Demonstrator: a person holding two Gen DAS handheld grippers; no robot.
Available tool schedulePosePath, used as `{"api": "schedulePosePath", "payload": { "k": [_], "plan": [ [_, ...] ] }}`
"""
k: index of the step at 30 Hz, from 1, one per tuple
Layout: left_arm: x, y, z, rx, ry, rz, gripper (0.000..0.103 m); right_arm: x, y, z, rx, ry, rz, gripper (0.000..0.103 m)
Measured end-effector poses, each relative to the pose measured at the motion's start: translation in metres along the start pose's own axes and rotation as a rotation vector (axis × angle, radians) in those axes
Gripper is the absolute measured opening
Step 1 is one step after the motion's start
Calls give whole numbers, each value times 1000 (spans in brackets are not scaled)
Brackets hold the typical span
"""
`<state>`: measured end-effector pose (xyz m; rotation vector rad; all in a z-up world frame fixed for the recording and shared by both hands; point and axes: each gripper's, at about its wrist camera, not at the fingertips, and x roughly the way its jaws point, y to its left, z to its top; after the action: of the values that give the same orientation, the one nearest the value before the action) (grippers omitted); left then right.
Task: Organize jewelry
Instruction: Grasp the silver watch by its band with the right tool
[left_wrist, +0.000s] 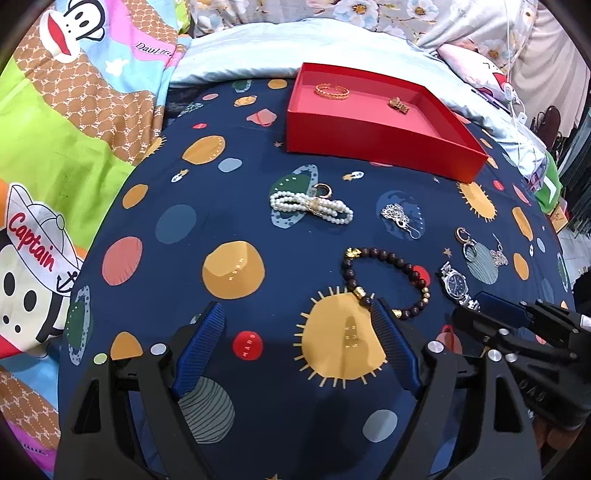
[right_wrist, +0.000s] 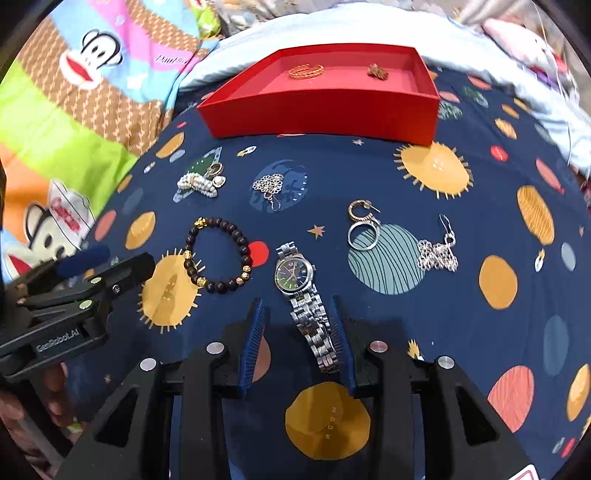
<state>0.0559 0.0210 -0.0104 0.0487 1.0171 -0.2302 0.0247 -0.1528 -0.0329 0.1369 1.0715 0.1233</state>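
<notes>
The right gripper (right_wrist: 299, 332) straddles the watch (right_wrist: 295, 275) band on the bed (right_wrist: 461, 332); its jaws stand narrow, one pad beside the links, the other still off them, so nothing is held yet. The watch lies flat between the bead bracelet (right_wrist: 218, 254) and the hoop earrings (right_wrist: 364, 225), well short of the red box (right_wrist: 321, 110). A good grasp, I judge, centres the band, pinches the links rather than the sheet, then lifts straight. The left gripper (left_wrist: 299, 339) hovers wide and empty over the sheet.
</notes>
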Motion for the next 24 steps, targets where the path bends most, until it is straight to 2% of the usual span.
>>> {"api": "schedulePosePath", "payload": {
  "k": [5, 6, 8, 15, 18, 24],
  "plan": [
    [-1, -3, -1, 10, -1, 1, 79, 7, 3, 10, -22, -19, -27, 35],
    [-1, -3, -1, 9, -2, 1, 79, 6, 3, 10, -25, -22, -37, 32],
    [-2, -1, -1, 5, -2, 3, 79, 7, 3, 9, -38, -26, -65, 21],
    [2, 5, 0, -15, 8, 6, 79, 0, -10, 2, 22, -39, -69, 17],
    [4, 5, 0, -19, 10, 5, 79, -9, -16, -2, 61, -51, -61, 9],
    [8, 5, 11, -49, 7, -15, 79, -12, -20, -4, 59, -41, -69, 8]
  ]
}}
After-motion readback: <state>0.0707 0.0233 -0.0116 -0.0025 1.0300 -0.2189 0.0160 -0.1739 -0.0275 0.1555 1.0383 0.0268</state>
